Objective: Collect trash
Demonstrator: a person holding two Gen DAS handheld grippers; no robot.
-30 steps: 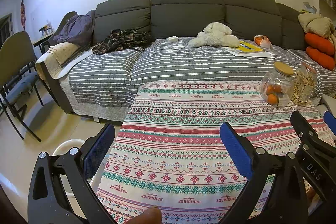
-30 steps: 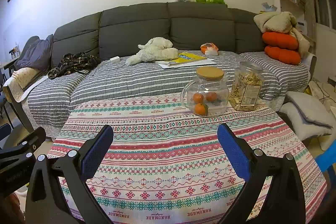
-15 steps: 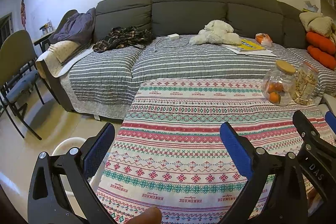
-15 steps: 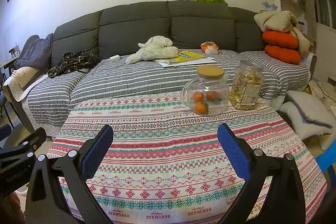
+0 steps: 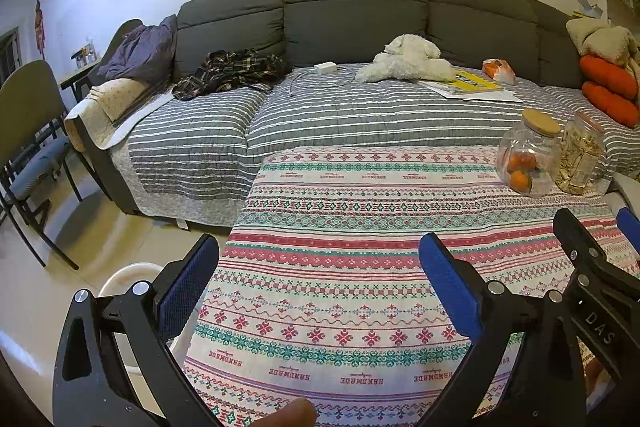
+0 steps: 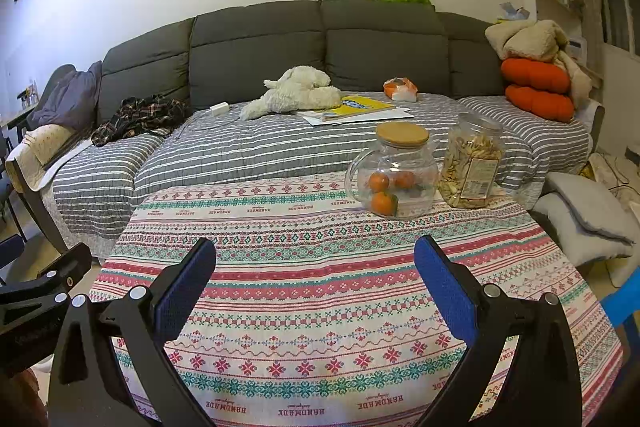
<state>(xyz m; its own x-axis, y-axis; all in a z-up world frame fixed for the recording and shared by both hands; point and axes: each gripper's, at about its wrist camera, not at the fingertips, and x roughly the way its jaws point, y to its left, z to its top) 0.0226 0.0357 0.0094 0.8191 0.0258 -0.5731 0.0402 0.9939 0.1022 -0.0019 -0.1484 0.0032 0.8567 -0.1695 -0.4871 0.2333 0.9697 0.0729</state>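
Both grippers, left gripper (image 5: 316, 279) and right gripper (image 6: 314, 277), spread wide, empty, over table (image 6: 320, 307); likely trash, orange wrapper (image 6: 400, 89), beyond table on sofa (image 6: 280, 147), probably light, crinkly, pinch top edge

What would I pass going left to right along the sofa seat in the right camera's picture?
Purple jacket → plaid shirt → white charger → white plush toy → yellow booklet → orange-and-white bag → orange cushions.
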